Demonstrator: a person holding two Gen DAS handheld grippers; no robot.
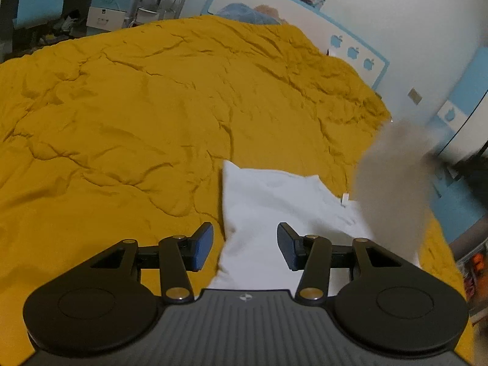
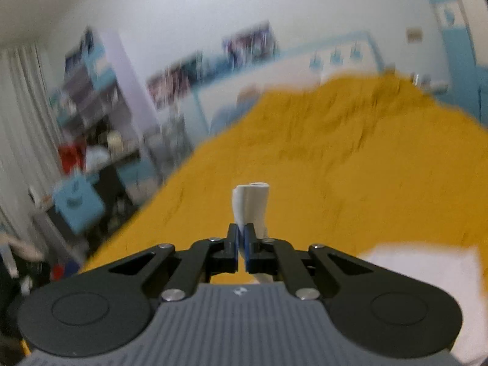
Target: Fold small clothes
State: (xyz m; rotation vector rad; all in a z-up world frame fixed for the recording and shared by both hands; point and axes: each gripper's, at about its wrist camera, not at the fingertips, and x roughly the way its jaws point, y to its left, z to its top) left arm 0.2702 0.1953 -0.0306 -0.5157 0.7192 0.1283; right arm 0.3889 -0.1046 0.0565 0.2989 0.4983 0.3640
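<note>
A white garment (image 1: 274, 201) lies on the mustard-yellow bedspread (image 1: 137, 106). My left gripper (image 1: 245, 245) is open just above the garment's near left edge, its blue pads on either side of the fabric. In the right wrist view my right gripper (image 2: 242, 244) is shut on a bunched white piece of the garment (image 2: 251, 204), lifted above the bedspread (image 2: 335, 167). More white cloth (image 2: 427, 274) lies at lower right. A blurred grey shape (image 1: 393, 189) at right in the left wrist view covers part of the garment.
The bed fills most of both views. A white and blue headboard (image 1: 305, 15) stands against the far wall. Shelves and cluttered furniture (image 2: 91, 122) stand to the left of the bed. A blue cabinet (image 1: 463, 106) is at right.
</note>
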